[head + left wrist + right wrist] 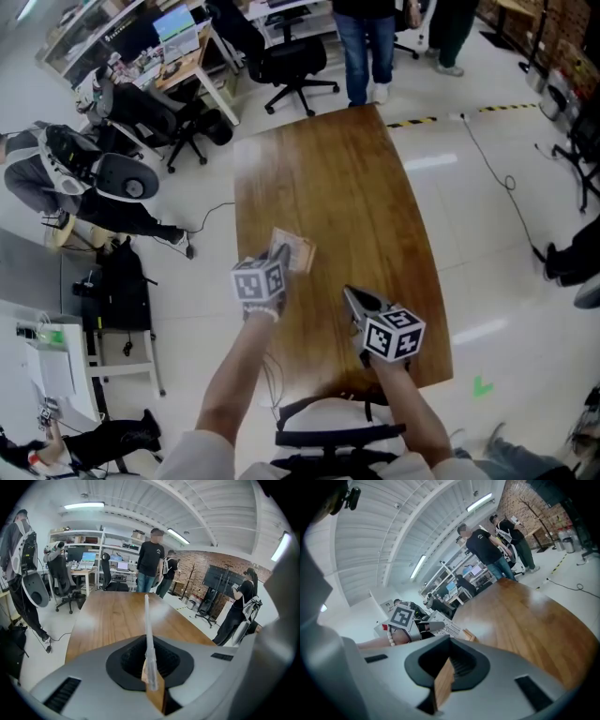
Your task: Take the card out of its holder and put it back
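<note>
Left tongs (151, 681) clamp the card holder (295, 251) by 1 edge; right tongs (443, 682) together, well apart, above table (347, 187).

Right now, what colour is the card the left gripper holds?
Tan card in a clear holder; head view shows it best.

My left tongs (151, 670) pinch the clear plastic holder (147, 630) by one edge, so I see it edge-on, pointing away over the worktop (347, 178). The tan card (293, 251) appears to sit inside it.
</note>
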`<state>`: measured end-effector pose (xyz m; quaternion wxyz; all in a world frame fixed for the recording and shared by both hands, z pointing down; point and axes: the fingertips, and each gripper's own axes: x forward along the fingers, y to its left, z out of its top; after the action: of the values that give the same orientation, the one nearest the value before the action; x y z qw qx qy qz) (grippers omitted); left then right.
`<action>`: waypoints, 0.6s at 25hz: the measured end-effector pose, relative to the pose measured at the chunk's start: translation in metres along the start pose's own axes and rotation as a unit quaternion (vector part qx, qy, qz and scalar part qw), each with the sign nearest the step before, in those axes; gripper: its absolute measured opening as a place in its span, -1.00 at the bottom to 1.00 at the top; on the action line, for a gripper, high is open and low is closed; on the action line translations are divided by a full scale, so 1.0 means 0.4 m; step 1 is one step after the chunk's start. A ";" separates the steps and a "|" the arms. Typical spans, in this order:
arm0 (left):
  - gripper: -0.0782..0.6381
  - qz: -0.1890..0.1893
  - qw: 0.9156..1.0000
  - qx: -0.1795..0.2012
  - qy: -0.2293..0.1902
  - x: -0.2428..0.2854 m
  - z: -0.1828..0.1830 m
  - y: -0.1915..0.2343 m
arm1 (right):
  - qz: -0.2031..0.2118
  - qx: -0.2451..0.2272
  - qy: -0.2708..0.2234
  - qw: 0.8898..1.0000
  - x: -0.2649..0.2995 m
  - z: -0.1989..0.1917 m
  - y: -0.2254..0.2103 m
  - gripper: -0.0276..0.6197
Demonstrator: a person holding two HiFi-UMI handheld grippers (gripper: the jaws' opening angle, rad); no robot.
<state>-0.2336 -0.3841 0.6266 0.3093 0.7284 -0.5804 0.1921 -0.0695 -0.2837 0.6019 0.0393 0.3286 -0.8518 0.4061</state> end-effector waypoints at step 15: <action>-0.77 0.000 1.000 -0.001 0.011 0.024 -0.019 -0.008 | -0.007 0.007 -0.003 1.000 -0.011 0.001 -0.023 -0.88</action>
<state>-0.2275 -0.3853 0.6376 0.3161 0.7261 -0.5771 0.1994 -0.0605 -0.2860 0.6064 0.0371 0.3363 -0.8468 0.4104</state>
